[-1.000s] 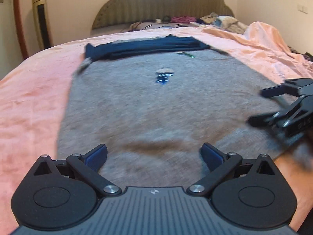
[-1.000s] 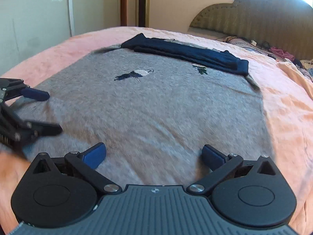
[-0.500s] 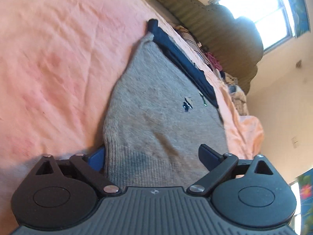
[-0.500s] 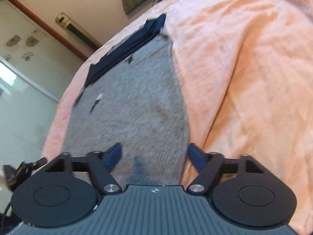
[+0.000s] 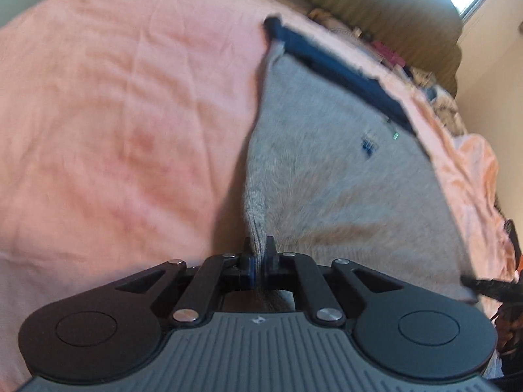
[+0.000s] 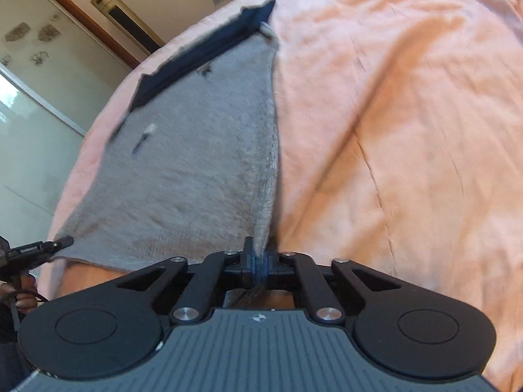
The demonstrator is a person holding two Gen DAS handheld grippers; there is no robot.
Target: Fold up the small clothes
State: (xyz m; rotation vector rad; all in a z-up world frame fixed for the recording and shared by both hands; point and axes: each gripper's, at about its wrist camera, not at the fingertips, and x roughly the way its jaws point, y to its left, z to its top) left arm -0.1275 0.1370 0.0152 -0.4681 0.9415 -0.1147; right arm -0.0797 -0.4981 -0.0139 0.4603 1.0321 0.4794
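A grey knitted sweater (image 5: 336, 176) with a small dark emblem lies flat on the pink bedspread; it also shows in the right wrist view (image 6: 196, 163). A dark navy band (image 5: 340, 72) runs along its far end, seen too in the right wrist view (image 6: 199, 55). My left gripper (image 5: 258, 254) is shut on the sweater's near left corner. My right gripper (image 6: 258, 254) is shut on the near right corner. Each gripper shows at the edge of the other's view: the right (image 5: 487, 285) and the left (image 6: 36, 250).
The pink bedspread (image 5: 114, 130) covers the bed on both sides of the sweater (image 6: 408, 130). A padded headboard (image 5: 376, 3) and loose clothes stand at the far end. A tall fan or heater (image 6: 127, 19) and a glass door are by the wall.
Both grippers went from open over the sweater's hem to shut, each pinching a near corner. The cameras tilted outward to the sweater's two side edges.
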